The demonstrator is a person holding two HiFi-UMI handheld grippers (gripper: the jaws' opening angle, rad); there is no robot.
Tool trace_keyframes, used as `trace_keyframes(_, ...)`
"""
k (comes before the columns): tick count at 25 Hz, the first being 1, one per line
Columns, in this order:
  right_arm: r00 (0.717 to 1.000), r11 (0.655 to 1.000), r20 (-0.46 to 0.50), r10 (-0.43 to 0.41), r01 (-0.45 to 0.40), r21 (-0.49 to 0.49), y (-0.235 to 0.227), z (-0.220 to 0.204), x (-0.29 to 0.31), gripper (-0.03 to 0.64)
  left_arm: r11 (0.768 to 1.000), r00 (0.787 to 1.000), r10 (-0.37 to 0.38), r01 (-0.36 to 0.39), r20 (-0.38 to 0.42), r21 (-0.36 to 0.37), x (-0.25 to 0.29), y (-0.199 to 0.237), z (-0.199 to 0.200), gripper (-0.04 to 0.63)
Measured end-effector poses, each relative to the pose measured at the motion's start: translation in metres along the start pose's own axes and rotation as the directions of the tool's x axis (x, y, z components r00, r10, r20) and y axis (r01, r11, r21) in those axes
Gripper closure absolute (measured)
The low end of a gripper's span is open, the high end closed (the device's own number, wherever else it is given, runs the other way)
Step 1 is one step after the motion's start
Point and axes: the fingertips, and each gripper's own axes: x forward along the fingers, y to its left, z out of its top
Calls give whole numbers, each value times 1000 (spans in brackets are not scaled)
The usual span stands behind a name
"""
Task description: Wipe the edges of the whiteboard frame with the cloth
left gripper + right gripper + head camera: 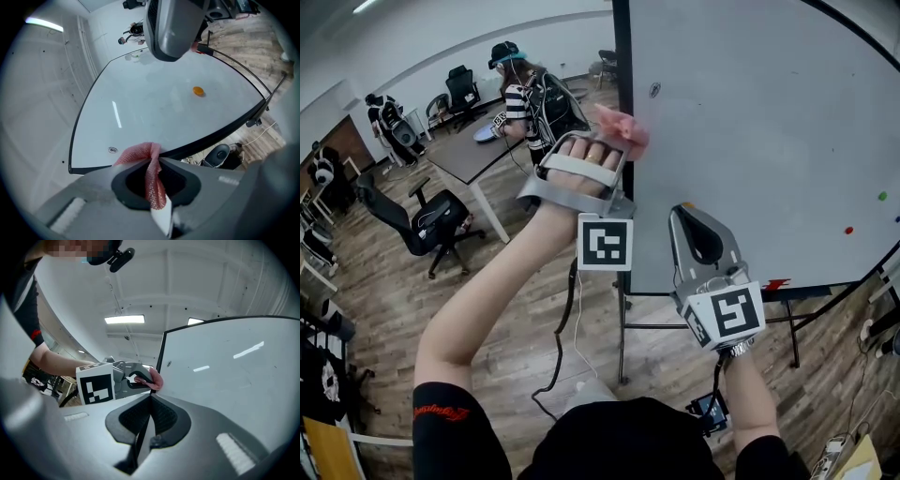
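A white whiteboard (750, 141) stands on the right, its black frame's left edge (622, 94) running top to bottom. My left gripper (614, 141) is shut on a pink mesh cloth (622, 129), which rests against that left edge partway up. In the left gripper view the cloth (140, 154) hangs from the pinched jaws, close to the frame's edge (211, 138). My right gripper (689, 214) is shut with nothing in it and hovers in front of the board's lower left part. In the right gripper view, the left gripper (140, 379) and the cloth (157, 379) sit at the frame.
The board's metal stand (622, 337) reaches the wooden floor below my arms. Small red (848, 229) and green (881, 196) magnets sit on the board's right side. A brown table (473, 150), a black office chair (431, 225) and another person (520, 94) are to the left.
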Motion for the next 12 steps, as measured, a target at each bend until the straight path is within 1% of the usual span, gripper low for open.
trace_keyframes(7,1000,1000,-9,0,0,9,0,-5,-1,615,1000,1000,2,-2,5,-2,-2,-7,5,569)
trace_keyframes(12,1000,1000,-14,-3,3,19,1,-12,-2,615,1000,1000,-25,25,9,-7,-4,-18,9,569)
